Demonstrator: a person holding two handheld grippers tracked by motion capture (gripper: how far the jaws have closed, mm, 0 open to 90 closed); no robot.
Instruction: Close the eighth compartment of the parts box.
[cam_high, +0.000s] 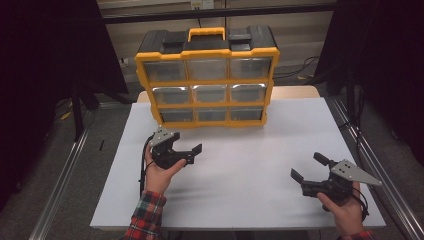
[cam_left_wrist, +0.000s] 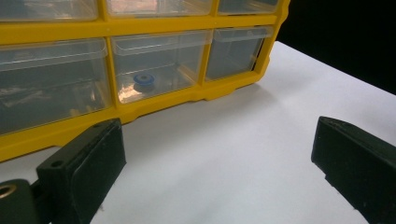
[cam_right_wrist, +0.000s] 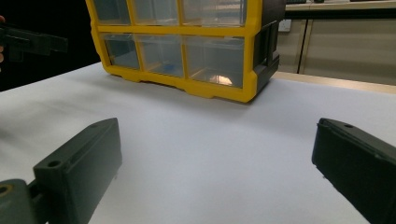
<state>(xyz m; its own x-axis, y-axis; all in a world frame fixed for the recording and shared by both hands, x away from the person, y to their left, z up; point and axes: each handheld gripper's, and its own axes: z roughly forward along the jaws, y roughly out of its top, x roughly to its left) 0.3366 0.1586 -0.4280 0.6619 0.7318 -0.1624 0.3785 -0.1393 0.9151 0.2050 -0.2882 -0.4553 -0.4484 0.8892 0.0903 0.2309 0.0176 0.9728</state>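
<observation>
The left gripper (cam_high: 187, 146) hovers low at about seven o'clock from the yellow drawer organizer (cam_high: 207, 75), jaws spread wide and holding nothing. The cabinet stands upright at twelve o'clock on the white table (cam_high: 250, 165); its bottom middle drawer (cam_left_wrist: 156, 65) seems to hold a small blue ring (cam_left_wrist: 143, 79), though glare blurs it. The right gripper (cam_high: 307, 167), at four o'clock and well apart, also gapes empty. Pulling a drawer one-handed could drag or tip the unbraced cabinet forward.
</observation>
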